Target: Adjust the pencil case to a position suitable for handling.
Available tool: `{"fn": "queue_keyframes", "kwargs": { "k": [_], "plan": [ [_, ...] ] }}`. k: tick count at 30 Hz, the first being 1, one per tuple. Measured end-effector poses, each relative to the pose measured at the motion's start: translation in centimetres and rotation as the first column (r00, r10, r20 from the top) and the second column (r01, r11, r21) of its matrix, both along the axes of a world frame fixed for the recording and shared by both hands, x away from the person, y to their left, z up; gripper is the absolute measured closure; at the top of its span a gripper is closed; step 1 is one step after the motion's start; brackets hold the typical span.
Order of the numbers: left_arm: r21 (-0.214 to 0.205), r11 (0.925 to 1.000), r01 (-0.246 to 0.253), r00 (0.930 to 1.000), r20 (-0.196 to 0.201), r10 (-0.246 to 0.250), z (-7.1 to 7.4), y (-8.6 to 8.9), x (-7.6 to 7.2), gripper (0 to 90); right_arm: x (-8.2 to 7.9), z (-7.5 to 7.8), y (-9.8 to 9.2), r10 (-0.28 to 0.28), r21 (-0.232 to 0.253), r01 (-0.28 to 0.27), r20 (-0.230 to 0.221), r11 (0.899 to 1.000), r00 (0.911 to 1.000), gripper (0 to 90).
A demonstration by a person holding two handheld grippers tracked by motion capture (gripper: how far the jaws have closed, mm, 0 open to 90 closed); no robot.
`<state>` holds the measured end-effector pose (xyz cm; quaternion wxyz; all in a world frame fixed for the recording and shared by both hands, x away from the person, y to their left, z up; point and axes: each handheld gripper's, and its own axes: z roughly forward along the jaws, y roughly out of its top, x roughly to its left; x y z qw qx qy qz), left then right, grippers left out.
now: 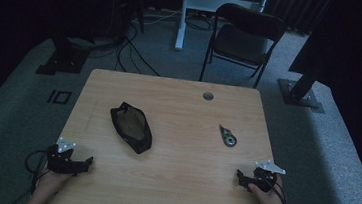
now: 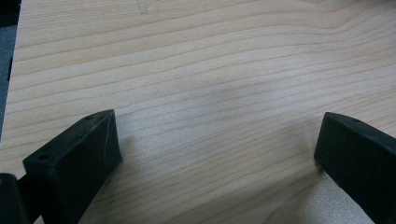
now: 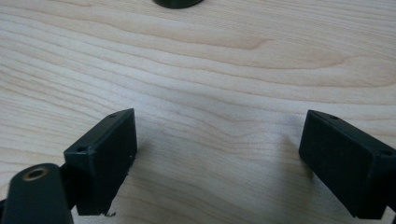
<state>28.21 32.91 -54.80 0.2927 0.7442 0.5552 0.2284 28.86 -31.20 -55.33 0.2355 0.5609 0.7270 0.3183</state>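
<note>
The wooden table [image 1: 172, 171] serves as the landmark. At its near left corner a hand holds the left gripper [image 1: 88, 162], which lies low over the wood and points toward the table's middle. In the left gripper view its two black jaws stand wide apart with bare wood grain between them and nothing held.

Left of the table's centre lies a black mesh pouch [image 1: 131, 127], flat on the surface and well apart from both grippers. Right of centre lies a small tape measure [image 1: 227, 136], with a round cable hole [image 1: 208, 95] near the far edge beyond it.

At the near right corner a hand holds the right gripper [image 1: 240, 176], pointing inward. In the right gripper view its jaws are spread wide over bare wood, gripping nothing.
</note>
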Motion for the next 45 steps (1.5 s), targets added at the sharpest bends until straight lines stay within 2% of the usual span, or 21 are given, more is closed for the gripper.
{"fn": "queue_keyframes", "kwargs": {
  "k": [12, 22, 28, 32, 45],
  "plan": [
    [0.0, 1.0, 0.0, 1.0, 0.0, 0.0, 0.0, 0.0, 0.1, 0.4, -0.2, 0.0, 0.2, 0.021, -0.002, -0.021, 0.004, 1.0, 0.9998, 12.2],
    [0.0, 1.0, 0.0, 1.0, 0.0, 0.0, 0.0, 0.0, 0.1, 0.4, -0.5, 0.0, 1.6, 0.04, -0.002, -0.04, 0.006, 0.999, 0.9992, 12.3],
    [0.0, 1.0, 0.0, 1.0, 0.0, 0.0, 0.0, 0.0, 0.1, 0.4, -0.4, 0.3, 2.5, 0.045, 0.028, -0.045, 0.002, 0.999, 0.999, 12.4],
    [0.0, 1.0, 0.0, 1.0, 0.0, 0.0, 0.0, 0.0, 0.1, 0.4, -0.2, 0.6, 3.4, 0.067, 0.037, -0.068, 0.028, 0.997, 0.9974, 12.4],
    [0.0, 1.0, -0.001, 1.0, -0.001, 0.001, 0.0, 0.0, 0.1, 0.4, 0.9, 0.9, 7.3, 0.154, 0.044, -0.157, 0.054, 0.987, 0.9865, 12.8]
  ]
}}
